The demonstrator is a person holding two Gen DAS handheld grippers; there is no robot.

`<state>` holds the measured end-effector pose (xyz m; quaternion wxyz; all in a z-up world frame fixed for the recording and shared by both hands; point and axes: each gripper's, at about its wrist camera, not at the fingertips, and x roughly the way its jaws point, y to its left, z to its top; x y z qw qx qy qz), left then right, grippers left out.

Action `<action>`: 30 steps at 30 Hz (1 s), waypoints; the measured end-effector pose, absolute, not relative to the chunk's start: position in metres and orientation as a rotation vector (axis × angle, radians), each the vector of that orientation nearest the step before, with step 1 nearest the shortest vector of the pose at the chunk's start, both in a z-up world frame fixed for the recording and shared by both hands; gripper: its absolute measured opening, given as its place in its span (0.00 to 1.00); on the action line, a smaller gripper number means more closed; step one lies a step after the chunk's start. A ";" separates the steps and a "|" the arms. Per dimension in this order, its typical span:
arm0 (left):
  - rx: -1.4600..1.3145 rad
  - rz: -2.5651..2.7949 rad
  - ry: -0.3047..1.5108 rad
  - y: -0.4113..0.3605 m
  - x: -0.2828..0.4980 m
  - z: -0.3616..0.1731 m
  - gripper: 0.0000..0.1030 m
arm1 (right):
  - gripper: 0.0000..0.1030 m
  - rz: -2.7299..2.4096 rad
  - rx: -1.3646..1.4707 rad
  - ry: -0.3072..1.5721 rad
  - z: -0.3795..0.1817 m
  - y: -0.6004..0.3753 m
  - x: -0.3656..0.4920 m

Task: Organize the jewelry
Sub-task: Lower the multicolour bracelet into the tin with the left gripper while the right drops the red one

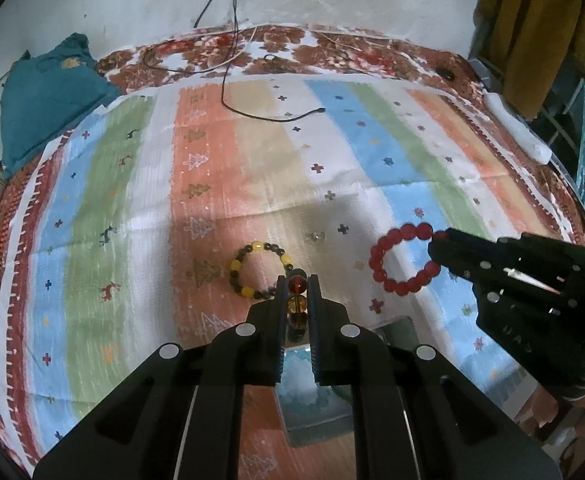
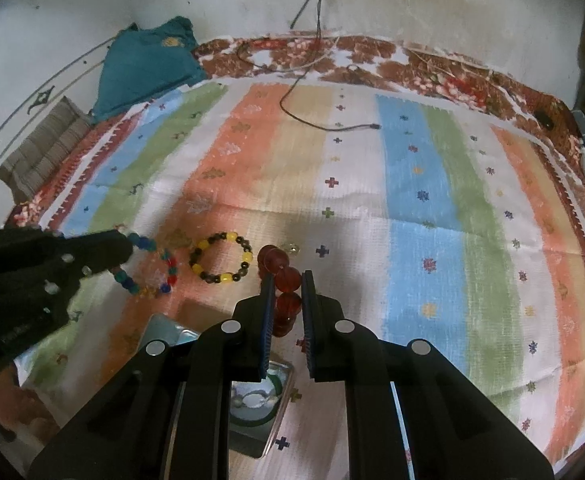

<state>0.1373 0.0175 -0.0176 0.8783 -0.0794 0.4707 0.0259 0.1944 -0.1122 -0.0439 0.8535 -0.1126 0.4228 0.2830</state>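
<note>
My left gripper (image 1: 297, 280) is shut on a multicoloured bead bracelet (image 1: 296, 286), which hangs above the striped cloth. In the right wrist view that bracelet (image 2: 152, 274) dangles from the left gripper (image 2: 126, 246) at the left. My right gripper (image 2: 286, 276) is shut on a red bead bracelet (image 2: 288, 280), also lifted. The left wrist view shows this red bracelet (image 1: 402, 260) as a ring hanging from the right gripper (image 1: 436, 245). A yellow-and-dark bead bracelet (image 1: 260, 270) (image 2: 220, 262) lies flat on the cloth between the two grippers.
An open jewelry box (image 1: 312, 404) (image 2: 252, 404) sits on the cloth just below both grippers. A small clear trinket (image 2: 292, 248) lies beyond the red bracelet. A black cable (image 2: 332, 126) crosses the far cloth. A teal fabric bundle (image 1: 48, 92) sits at the back left.
</note>
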 end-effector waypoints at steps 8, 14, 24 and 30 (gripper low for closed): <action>-0.155 0.038 0.962 0.008 0.122 -0.014 0.09 | 0.14 0.616 -0.243 0.870 -0.041 -0.123 0.171; -0.152 0.029 0.952 0.002 0.107 -0.015 0.09 | 0.14 0.628 -0.242 0.861 -0.040 -0.129 0.158; -0.158 0.011 0.932 -0.003 0.086 -0.013 0.09 | 0.14 0.649 -0.245 0.860 -0.045 -0.135 0.136; -0.163 -0.003 0.908 -0.008 0.071 -0.009 0.09 | 0.14 0.672 -0.233 0.844 -0.042 -0.139 0.124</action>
